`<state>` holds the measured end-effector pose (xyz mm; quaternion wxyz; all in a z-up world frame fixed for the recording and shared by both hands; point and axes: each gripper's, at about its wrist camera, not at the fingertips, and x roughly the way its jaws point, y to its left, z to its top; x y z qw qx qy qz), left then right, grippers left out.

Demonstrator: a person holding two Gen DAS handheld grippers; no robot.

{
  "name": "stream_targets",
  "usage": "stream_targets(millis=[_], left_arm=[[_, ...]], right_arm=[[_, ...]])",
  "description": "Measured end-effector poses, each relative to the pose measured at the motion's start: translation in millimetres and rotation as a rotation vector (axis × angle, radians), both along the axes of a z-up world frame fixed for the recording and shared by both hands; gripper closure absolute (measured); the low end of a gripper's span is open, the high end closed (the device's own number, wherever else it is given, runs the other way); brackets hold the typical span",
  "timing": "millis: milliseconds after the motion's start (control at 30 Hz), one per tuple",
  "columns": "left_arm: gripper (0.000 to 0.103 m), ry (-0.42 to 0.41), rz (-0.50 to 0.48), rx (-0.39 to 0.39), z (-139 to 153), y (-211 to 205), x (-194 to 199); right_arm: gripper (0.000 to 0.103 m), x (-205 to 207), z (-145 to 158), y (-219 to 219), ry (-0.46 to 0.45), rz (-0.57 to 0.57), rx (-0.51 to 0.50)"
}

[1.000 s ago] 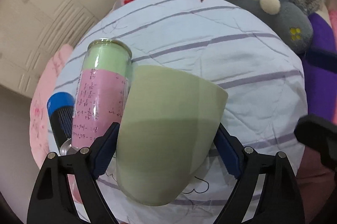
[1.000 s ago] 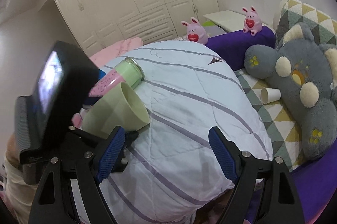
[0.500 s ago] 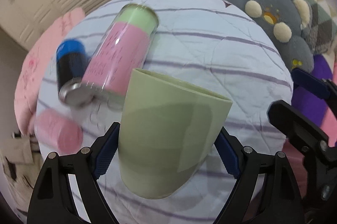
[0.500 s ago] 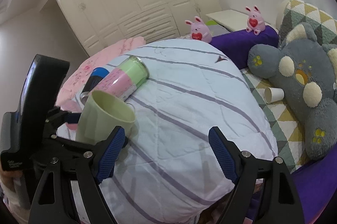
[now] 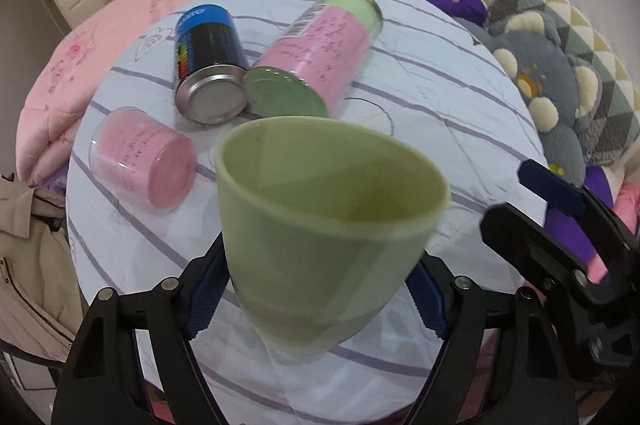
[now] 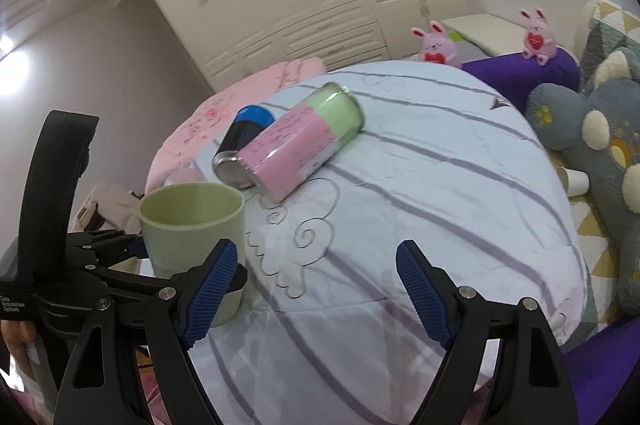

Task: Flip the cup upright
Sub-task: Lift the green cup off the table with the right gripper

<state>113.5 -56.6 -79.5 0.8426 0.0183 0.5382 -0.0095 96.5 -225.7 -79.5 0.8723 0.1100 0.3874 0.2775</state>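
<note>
My left gripper (image 5: 316, 289) is shut on a pale green cup (image 5: 320, 225) and holds it by its lower body, mouth up and nearly upright, over the near edge of the striped white quilt (image 5: 440, 105). The cup also shows in the right wrist view (image 6: 192, 225), upright at the left, with the left gripper's black body (image 6: 52, 225) beside it. My right gripper (image 6: 316, 289) is open and empty, above the quilt's near edge to the right of the cup. It shows at the right edge of the left wrist view (image 5: 560, 225).
A tall pink and green can (image 5: 320, 53), a blue and black can (image 5: 208, 61) and a small pink container (image 5: 144, 161) lie on their sides on the quilt behind the cup. A grey plush toy (image 6: 592, 145) lies at the right. A pink folded blanket (image 5: 100, 53) lies at the left.
The left gripper has turned the cup from lying tilted on its side to mouth up. The cans behind it have come into fuller view. The right gripper has stayed open.
</note>
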Motion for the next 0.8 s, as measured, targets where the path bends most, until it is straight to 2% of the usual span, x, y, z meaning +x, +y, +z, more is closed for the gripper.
stream_targets(millis=[367, 567, 667, 800], left_arm=[[0.026, 0.032, 0.019, -0.035, -20.8, 12.0, 3.0], [0.023, -0.014, -0.011, -0.042, -14.4, 16.5, -2.8], [0.017, -0.044, -0.039, -0.036, -7.0, 21.4, -10.0], [0.014, -0.086, -0.054, -0.068, 3.8, 37.2, -19.8]], right_arm=[[0.020, -4.7, 1.7, 7.8, -0.004, -0.025, -0.026], [0.020, -2.6, 5.8, 10.5, 0.004, -0.046, -0.015], [0.020, -0.8, 10.6, 16.9, 0.015, -0.046, 0.014], [0.020, 2.5, 15.7, 27.1, 0.051, -0.047, 0.065]])
